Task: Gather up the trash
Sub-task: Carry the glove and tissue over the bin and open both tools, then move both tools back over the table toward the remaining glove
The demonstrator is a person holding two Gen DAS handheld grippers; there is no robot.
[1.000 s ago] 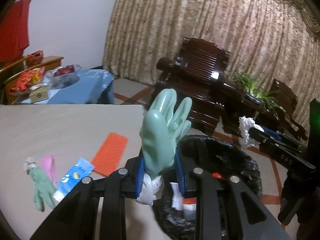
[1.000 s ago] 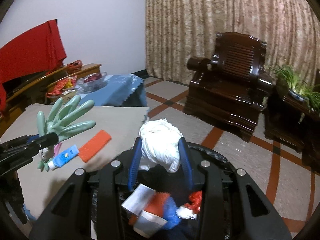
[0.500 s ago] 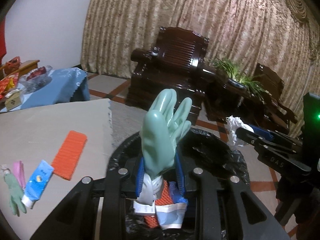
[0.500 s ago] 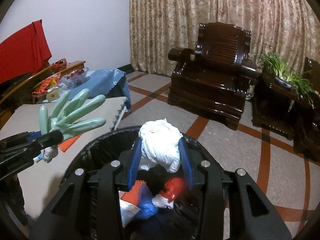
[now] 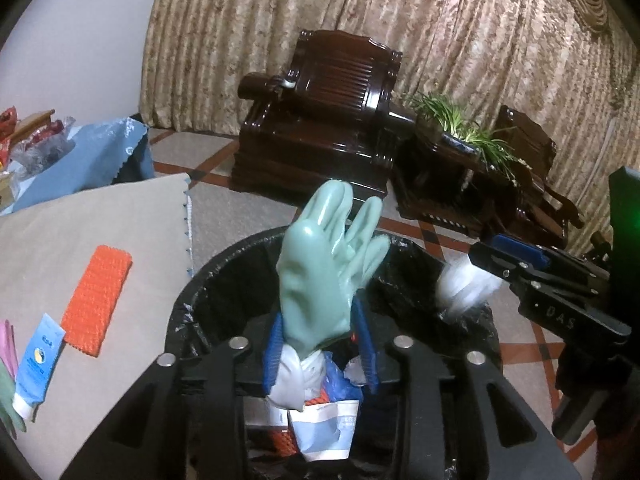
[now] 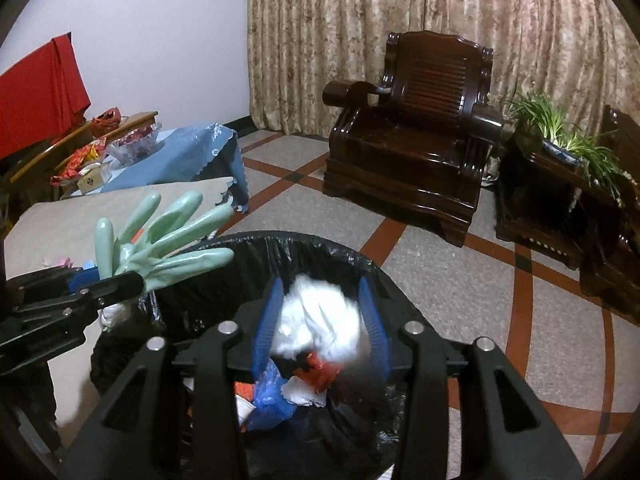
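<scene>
Left gripper [image 5: 320, 344] squeezes green glove [image 5: 324, 272], glove fingers pointing up, over black trash bin [image 5: 188, 304]. Right gripper [image 6: 320, 328], just beside it over same bin, has blurry white paper ball [image 6: 320, 320] between wide-spread fingers; cannot tell if pinched. Trash pile [image 6: 288, 392] sits below both.

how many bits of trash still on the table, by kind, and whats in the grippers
On the table:
orange pad: 1
blue tube: 1
pink item, cut off by the frame edge: 1
green glove at the frame edge: 1
In the grippers:
green glove, left gripper: 1
white wad, right gripper: 1
Total: 6
</scene>
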